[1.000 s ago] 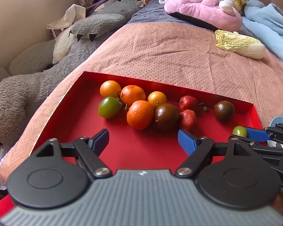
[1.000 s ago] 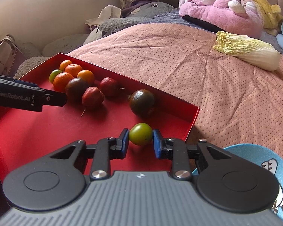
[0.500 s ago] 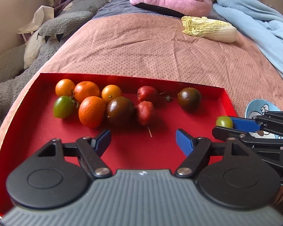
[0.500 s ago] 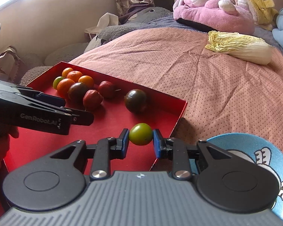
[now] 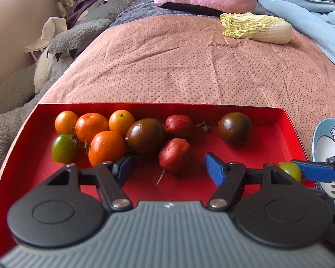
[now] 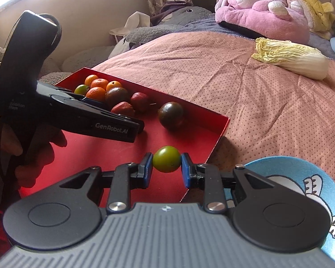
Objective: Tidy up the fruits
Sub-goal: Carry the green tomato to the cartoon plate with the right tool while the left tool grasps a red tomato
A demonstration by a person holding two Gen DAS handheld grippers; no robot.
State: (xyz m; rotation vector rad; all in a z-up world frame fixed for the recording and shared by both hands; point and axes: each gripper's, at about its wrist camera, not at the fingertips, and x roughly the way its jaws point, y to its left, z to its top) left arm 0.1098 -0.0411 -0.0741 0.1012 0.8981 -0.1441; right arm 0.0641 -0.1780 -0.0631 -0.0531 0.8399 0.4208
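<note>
1. Between the pads of the right tool sits a small green fruit, pinched on both sides and held just above the near right corner of the red tray. The fruit is round, so it has no long axis to mind.
2. Just to the right of that tool and slightly nearer lies the blue bowl, close beside the tray's right wall. The coming move probably turns on this: a short carry rightward over the wall, if the bowl is the fruit's place.
3. The left tool hovers over the tray with its jaws wide apart and nothing in them. A red fruit lies straight ahead between its pads; a dark fruit and an orange lie ahead to its left.
4. Another dark fruit lies ahead and right of the left tool, apart from the cluster.
5. The right tool is plainly nearer the bowl; the left is nearer the remaining fruit.
6. The tray rests on a soft pink bedspread, likely yielding underneath. A cabbage and plush toys lie far ahead, well clear.
</note>
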